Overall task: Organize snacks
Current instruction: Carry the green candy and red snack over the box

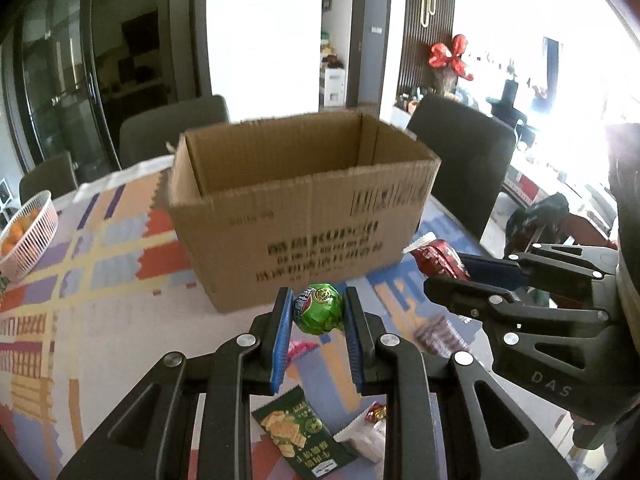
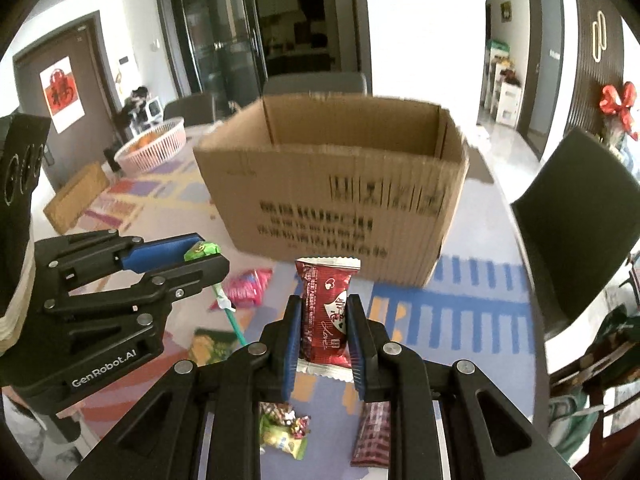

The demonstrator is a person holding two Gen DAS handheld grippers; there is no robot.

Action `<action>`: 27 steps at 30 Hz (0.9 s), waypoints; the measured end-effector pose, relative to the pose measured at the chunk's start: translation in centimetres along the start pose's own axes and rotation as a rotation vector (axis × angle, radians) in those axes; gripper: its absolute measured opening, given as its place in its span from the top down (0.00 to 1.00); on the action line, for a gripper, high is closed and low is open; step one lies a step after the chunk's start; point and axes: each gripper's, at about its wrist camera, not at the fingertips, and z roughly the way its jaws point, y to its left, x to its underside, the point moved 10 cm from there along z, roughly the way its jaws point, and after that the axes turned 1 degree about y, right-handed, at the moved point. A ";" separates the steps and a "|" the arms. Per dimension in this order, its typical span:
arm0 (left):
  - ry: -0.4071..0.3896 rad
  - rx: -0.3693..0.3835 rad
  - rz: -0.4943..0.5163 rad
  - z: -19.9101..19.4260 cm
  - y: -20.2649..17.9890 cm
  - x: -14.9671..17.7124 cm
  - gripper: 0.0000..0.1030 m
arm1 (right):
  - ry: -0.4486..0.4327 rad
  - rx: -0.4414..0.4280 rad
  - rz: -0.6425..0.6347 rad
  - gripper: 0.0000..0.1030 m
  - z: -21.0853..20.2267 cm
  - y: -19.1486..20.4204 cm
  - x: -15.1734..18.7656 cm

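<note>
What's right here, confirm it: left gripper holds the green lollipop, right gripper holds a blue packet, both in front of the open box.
One thing is wrong: the packet in the right gripper is red, not blue, as the right wrist view shows. The rest stands: the left gripper holds the green lollipop, both in front of the open box.

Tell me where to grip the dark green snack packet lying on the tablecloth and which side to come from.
Take the dark green snack packet across its narrow width near the middle, coming straight down from above. It lies flat on the tablecloth, so only its long side edges give the fingers something to close on. Both claws are full now: the left claw holds a green lollipop.
</note>
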 end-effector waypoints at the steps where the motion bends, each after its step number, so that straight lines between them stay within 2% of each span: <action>1: -0.010 -0.001 0.000 -0.3 0.0 -0.3 0.75 | -0.013 0.001 -0.002 0.78 -0.2 0.3 -0.6; 16: -0.163 -0.062 -0.007 -4.0 2.1 -8.1 0.75 | -0.181 0.011 0.004 0.78 -4.2 0.4 -8.7; 27: -0.197 -0.094 0.003 -3.7 4.1 -12.5 0.75 | -0.210 0.017 -0.008 0.78 -3.9 0.4 -13.2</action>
